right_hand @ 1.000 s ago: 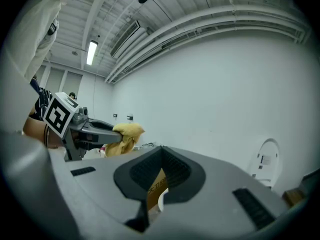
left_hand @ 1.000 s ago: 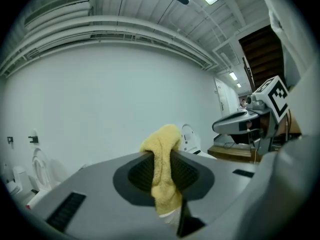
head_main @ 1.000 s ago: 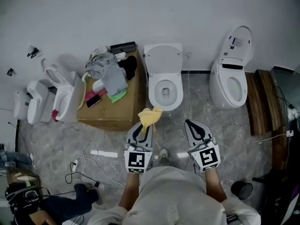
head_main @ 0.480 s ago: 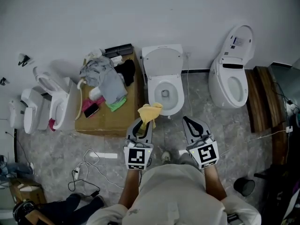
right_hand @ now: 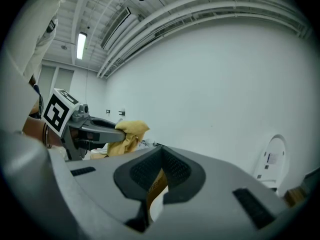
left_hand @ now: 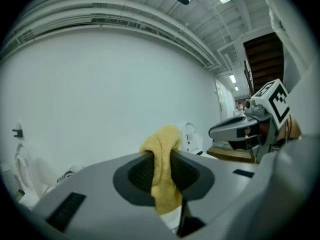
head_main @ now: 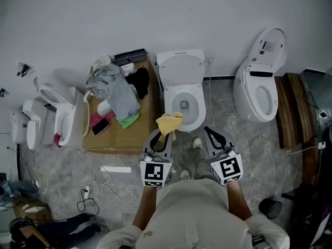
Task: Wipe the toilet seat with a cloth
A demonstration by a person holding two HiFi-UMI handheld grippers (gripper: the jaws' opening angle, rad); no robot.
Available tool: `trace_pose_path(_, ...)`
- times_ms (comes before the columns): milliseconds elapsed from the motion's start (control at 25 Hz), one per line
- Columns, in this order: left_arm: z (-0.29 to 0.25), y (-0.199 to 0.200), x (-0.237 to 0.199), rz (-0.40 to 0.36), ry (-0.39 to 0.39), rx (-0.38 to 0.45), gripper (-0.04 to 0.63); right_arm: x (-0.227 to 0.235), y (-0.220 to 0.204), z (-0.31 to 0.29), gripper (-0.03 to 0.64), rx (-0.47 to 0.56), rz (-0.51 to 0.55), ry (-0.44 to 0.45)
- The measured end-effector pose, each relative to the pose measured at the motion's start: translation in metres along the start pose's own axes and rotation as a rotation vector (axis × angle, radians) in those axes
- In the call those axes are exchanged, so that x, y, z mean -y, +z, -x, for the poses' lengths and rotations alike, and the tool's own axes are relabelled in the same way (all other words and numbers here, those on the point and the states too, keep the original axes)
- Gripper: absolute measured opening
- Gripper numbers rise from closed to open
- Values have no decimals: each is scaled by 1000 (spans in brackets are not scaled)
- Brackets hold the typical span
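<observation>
Left gripper (head_main: 161,135) fingers clamped on yellow cloth (head_main: 169,124) — held just short of toilet seat (head_main: 197,106) front rim | right gripper (head_main: 213,135) fingers closed, empty | wiping apparently not begun — whole seat left

Lighting is even, cool and overhead from ceiling tube lamps (right_hand: 81,45) (one flares at the left gripper view's top edge), shadows on the wall (head_main: 166,14) are soft, the head view is sharp, and both gripper views are strongly fisheyed, black-cornered, with blurred foregrounds.
</observation>
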State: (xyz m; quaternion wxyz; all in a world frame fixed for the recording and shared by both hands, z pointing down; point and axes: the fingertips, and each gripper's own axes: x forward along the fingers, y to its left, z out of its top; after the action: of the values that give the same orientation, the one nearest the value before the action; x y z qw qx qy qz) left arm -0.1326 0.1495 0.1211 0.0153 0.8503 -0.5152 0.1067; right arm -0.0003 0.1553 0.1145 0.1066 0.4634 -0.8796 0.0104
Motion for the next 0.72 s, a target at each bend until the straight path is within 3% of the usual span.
trace_pose_path(720,-130,9,-64,42,185,-57,81,102,2,-146,8,-22,6,204)
